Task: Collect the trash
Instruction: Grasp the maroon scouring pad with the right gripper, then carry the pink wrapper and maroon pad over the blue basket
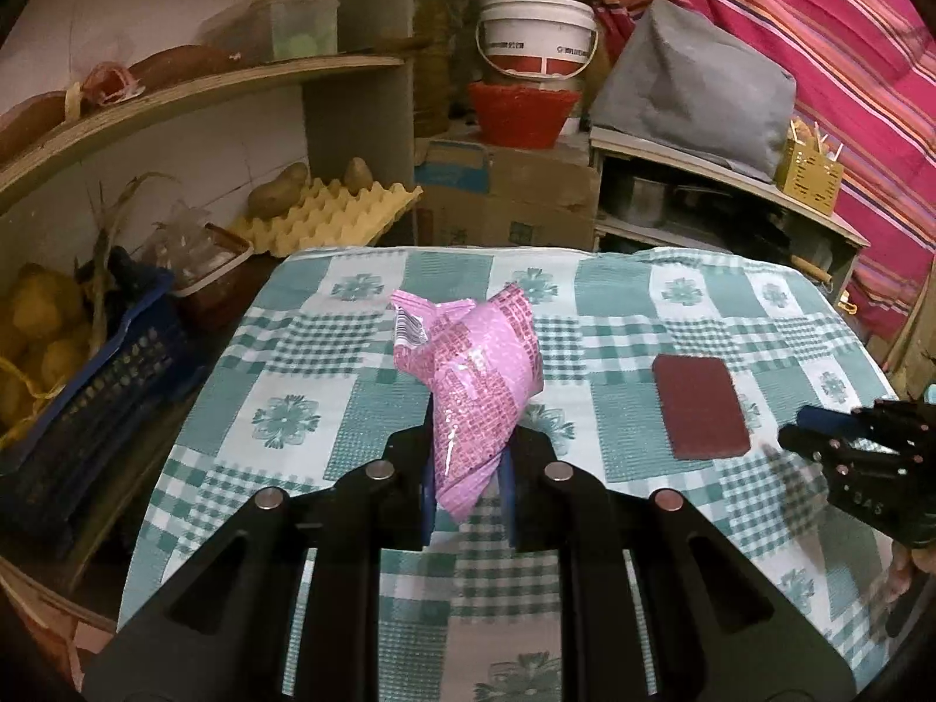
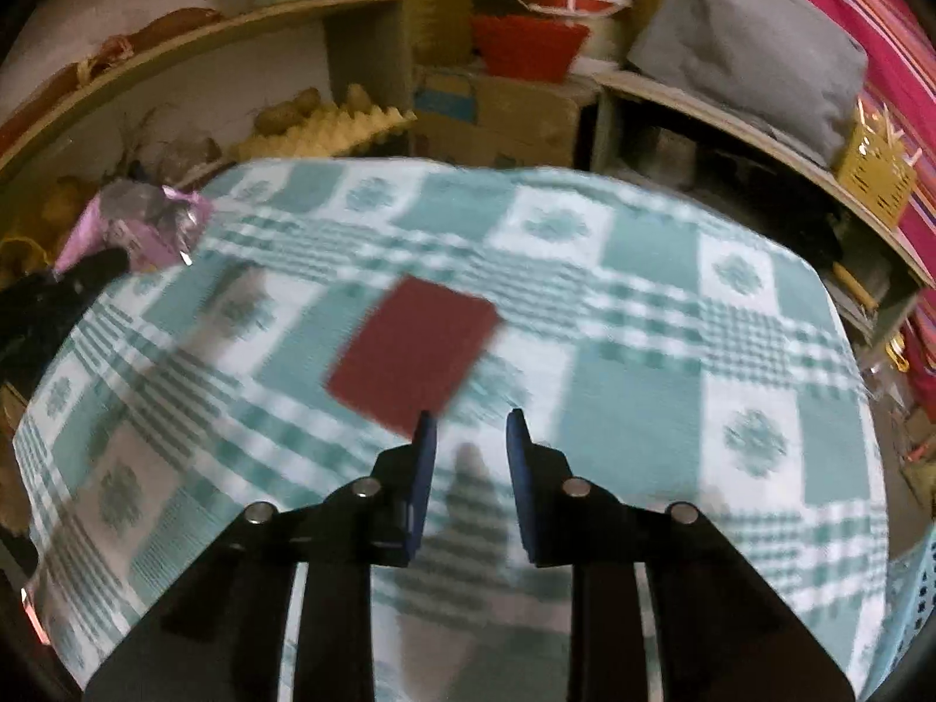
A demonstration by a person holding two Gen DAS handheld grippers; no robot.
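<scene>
A crumpled pink snack wrapper stands up between the blue pads of my left gripper, which is shut on its lower end above the checked tablecloth. From the right wrist view the same wrapper shows at the far left, held by the left gripper. A flat dark red rectangular pad lies on the cloth to the right. My right gripper hovers just short of that pad, its jaws a narrow gap apart with nothing between them. It also enters the left wrist view at the right edge.
A blue crate of potatoes and a yellow egg tray sit off the table's left and far-left sides. Cardboard boxes, a red basket and a white bucket stand behind. A low shelf runs along the right. A light blue basket shows at the lower right.
</scene>
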